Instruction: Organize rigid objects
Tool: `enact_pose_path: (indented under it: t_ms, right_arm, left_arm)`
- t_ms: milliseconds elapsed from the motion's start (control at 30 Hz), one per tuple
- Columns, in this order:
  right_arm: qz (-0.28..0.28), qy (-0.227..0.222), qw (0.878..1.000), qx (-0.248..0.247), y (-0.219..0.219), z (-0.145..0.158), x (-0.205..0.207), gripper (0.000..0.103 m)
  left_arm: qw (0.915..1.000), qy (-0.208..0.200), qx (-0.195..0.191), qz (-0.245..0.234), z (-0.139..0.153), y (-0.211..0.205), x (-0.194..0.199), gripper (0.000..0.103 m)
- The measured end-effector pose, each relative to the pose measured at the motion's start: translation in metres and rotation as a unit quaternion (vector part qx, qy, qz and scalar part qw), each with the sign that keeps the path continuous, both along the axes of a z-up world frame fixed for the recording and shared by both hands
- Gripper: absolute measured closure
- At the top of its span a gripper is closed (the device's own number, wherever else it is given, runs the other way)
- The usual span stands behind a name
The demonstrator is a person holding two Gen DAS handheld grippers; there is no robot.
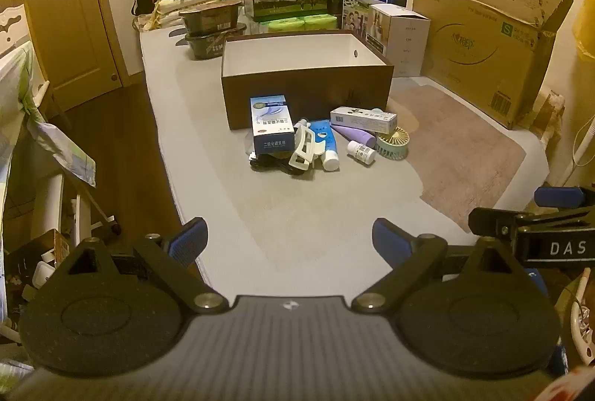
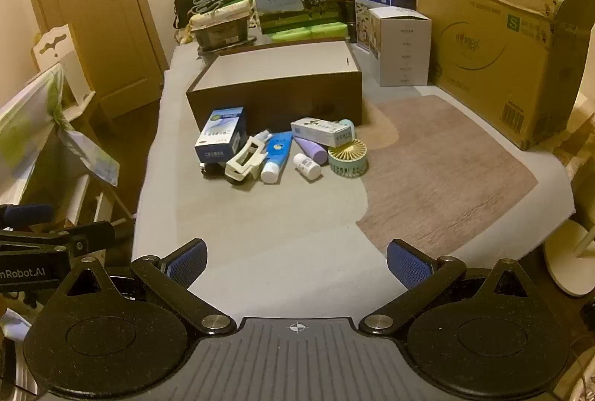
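Toiletries are lying heaped against the front of the open brown box point(image 1: 308, 92); I'm holding the left gripper point(image 1: 288, 241) and right gripper point(image 2: 295, 261) spread wide, empty, well short of them.

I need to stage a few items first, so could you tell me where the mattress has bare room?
Free: the grey strip between the left gripper and the item pile, and the tan mat right of the small fan. Crowded: directly before the brown box and behind it.
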State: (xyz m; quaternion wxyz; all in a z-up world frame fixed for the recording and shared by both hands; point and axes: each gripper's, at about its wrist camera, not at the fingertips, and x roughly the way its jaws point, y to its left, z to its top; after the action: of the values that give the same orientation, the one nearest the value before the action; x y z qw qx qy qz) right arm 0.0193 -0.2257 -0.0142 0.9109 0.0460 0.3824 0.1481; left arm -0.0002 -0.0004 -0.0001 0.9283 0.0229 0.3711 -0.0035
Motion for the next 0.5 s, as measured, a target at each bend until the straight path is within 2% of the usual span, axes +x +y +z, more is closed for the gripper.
enact_pose_path:
  t_ms: [500]
  right_arm:
    - [0.0,0.003,1.0,-0.002,-0.0007,-0.0012,0.0018,0.001]
  left_arm:
    - [1.0,0.002,-0.004,-0.001,0.0001,0.0002,0.0002,0.008]
